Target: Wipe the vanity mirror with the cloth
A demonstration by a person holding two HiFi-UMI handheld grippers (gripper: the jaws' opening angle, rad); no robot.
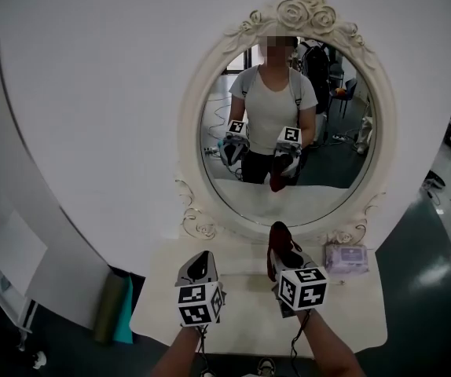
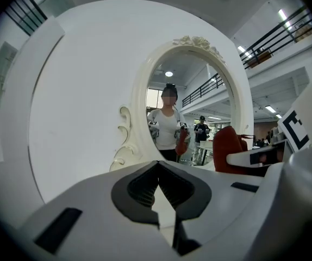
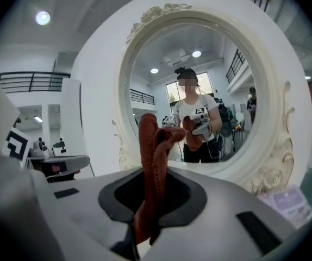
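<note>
Cloth (image 3: pixel 148 140) between jaws of right claw (image 3: pixel 151 192)

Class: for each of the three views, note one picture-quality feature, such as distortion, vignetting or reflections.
Head view: sharp, with dark corners and a mosaic patch over part of the reflection in the mirror. Left gripper view: heavy fisheye bending straight lines, black vignette. Right gripper view: same fisheye; the cloth close to the lens looks sharp; ceiling lights show as bright spots in the glass.

Head view looks steeply down on vanity mirror (image 1: pixel 343 171); L & R gripper views face it low, close-up.
</note>
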